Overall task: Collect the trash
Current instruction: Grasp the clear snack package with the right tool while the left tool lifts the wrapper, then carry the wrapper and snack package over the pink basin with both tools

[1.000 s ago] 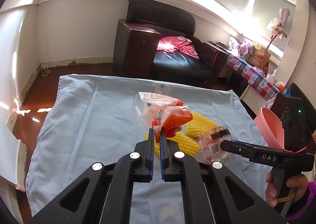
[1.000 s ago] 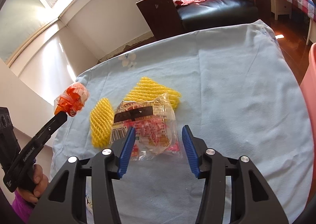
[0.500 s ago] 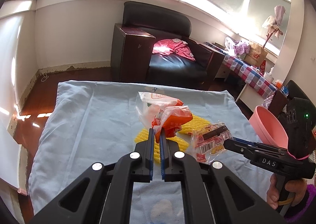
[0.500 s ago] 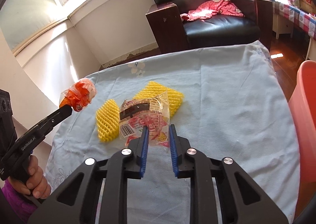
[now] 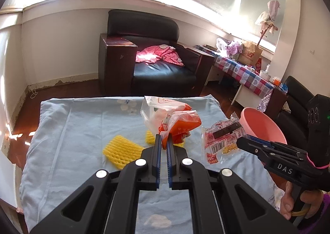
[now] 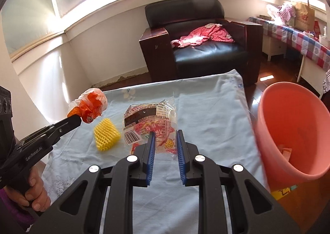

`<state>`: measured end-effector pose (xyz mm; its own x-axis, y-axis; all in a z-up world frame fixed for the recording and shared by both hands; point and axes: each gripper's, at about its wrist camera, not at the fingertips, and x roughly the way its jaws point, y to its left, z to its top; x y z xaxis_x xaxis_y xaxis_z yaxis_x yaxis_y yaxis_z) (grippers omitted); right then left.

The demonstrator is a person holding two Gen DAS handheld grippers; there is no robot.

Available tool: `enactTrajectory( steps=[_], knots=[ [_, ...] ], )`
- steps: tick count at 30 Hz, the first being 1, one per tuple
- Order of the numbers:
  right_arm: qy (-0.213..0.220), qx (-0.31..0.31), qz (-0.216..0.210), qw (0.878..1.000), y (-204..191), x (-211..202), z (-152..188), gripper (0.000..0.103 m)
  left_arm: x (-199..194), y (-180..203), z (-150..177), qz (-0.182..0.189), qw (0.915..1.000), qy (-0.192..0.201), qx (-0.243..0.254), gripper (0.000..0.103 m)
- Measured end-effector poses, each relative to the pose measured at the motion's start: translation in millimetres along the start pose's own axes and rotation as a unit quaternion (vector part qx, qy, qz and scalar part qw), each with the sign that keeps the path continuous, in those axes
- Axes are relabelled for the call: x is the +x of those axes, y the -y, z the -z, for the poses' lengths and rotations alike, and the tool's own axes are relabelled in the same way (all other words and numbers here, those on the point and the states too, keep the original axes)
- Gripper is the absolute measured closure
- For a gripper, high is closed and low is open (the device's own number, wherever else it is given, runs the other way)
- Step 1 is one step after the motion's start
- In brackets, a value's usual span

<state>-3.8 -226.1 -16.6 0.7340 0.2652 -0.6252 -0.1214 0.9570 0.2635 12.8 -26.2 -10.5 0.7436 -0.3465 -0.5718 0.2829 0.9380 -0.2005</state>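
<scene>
A crumpled orange-and-white plastic bag (image 5: 177, 124) hangs above the blue cloth, and my left gripper (image 5: 163, 141) is shut on it. In the right wrist view the same bag (image 6: 90, 106) sticks out of the left gripper (image 6: 77, 119) at the far left. My right gripper (image 6: 165, 135) is shut on a clear snack wrapper (image 6: 148, 122) with red print and a barcode, held just off the cloth. From the left wrist view that wrapper (image 5: 222, 139) hangs at the right gripper's tip (image 5: 241, 141). A yellow foam fruit net (image 5: 121, 151) lies on the cloth, also in the right view (image 6: 107, 135). A second net (image 5: 149, 139) is mostly hidden behind the bag.
A pink plastic bucket (image 6: 288, 114) stands off the table's right edge, with some scraps at its bottom. The table wears a light blue cloth (image 6: 206, 110). Beyond it are a black armchair (image 5: 156, 69) and a side table with a checked cloth (image 5: 243, 73).
The right gripper closed on the snack wrapper and lifted it off the cloth and foam nets. Both grippers rose and drew back; the left kept hold of the bag.
</scene>
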Motion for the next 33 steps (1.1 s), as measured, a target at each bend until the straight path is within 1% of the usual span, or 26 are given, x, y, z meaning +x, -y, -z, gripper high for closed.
enactTrajectory(
  steps=[6,11,19,27,33],
  knots=[
    [0.027,0.001,0.036,0.999,16,-25,0,0.082,1,30,-5,0.021,0.9996,0.004,0.019,0.099],
    [0.046,0.006,0.063,0.997,30,-43,2,0.082,7,56,-8,0.03,0.999,0.001,0.034,0.099],
    [0.045,0.023,0.076,0.996,50,-50,9,0.082,18,85,-5,0.041,0.9978,-0.007,0.051,0.098],
    [0.046,0.028,0.082,0.995,55,-51,10,0.082,27,96,-2,0.029,0.9974,-0.017,0.064,0.098],
    [0.051,0.03,0.091,0.994,62,-56,13,0.082,37,105,-5,0.03,0.9972,-0.021,0.065,0.098]
  ],
)
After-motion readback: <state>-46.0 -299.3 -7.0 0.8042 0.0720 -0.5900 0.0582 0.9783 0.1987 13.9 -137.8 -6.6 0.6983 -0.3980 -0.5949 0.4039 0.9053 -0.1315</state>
